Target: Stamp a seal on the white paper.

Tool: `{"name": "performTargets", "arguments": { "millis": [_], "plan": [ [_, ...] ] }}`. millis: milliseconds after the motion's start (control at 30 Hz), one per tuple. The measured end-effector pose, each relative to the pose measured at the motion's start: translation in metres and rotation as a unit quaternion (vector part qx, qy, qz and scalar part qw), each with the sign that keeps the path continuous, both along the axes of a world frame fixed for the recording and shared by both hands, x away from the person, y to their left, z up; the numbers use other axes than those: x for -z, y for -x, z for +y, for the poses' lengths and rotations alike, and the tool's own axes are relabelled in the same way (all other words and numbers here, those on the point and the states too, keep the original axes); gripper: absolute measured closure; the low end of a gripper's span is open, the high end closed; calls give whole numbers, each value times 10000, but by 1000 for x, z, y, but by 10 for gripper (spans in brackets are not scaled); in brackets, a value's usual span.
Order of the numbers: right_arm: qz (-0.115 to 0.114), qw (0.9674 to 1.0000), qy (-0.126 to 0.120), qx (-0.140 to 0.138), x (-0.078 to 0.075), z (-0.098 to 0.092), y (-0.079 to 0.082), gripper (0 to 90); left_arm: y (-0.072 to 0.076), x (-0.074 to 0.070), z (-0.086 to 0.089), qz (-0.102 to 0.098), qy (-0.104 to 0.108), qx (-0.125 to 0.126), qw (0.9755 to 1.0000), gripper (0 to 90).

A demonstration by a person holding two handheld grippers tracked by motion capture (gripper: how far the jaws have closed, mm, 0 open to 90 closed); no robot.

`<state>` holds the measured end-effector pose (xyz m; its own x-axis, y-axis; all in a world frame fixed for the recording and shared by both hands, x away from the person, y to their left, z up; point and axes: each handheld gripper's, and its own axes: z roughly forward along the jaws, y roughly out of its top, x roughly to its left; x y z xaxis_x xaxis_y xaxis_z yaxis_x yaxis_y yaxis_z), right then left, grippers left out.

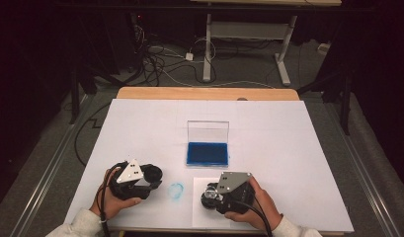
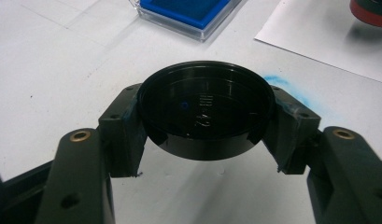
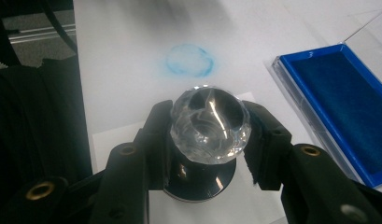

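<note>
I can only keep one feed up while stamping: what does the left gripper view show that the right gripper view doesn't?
Left gripper view: the left hand-held gripper shut on a round black cap, held above the table, and a red-rimmed round base at the top right corner.

Right gripper view: the right hand-held gripper shut on a stamp with a clear faceted knob, standing on the paper sheet.

Both: the open blue ink pad in its clear case, the blue smudge on the white table cover, and that paper sheet.
</note>
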<state>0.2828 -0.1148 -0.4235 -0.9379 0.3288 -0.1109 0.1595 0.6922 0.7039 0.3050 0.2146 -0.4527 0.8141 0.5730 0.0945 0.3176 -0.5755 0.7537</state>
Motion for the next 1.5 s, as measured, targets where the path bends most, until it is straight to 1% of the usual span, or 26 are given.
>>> {"name": "performTargets", "arguments": {
  "millis": [100, 167, 233, 300, 500, 600, 667, 967, 1133, 1233, 1300, 1500],
  "plan": [
    [-13, 10000, 19, 56, 1, -1, -1, 565, 0, 0, 0, 1, 4, 10, 10000, 367],
    [1, 10000, 27, 38, 3, -1, -2, 565, 0, 0, 0, 1, -3, 10, 10000, 367],
    [-5, 9999, 73, 70, 4, 0, -1, 565, 0, 0, 0, 5, 8, 16, 10000, 366],
    [7, 9999, 94, 34, 5, 0, -2, 565, 0, 0, 0, 3, 12, 15, 10000, 367],
    [-11, 9999, 118, 33, 8, 2, -3, 565, -1, 1, -1, 13, -22, 28, 10000, 366],
    [11, 9999, 107, 82, 9, 2, -4, 565, -1, 1, -1, 22, -25, 31, 10000, 366],
    [14, 9999, 119, 58, 11, 2, -4, 565, -1, 1, -1, 32, -22, 25, 10000, 366],
    [-11, 9996, 270, 84, 16, 3, -6, 565, -1, 1, -1, 32, -14, 29, 10000, 366],
    [44, 9998, 174, 70, 19, 1, -7, 565, -1, 1, -1, 39, -25, 40, 10000, 366],
    [3, 9996, 275, 0, 19, 1, -6, 565, -1, 2, -2, 43, -33, 51, 10000, 367],
    [50, 9997, 229, -4, 20, -1, -7, 565, -1, 2, -3, 43, -56, 51, 10000, 366],
    [41, 9997, 257, -9, 19, 0, -7, 566, 0, 1, -3, 30, -43, 43, 10000, 366]
  ]
}}
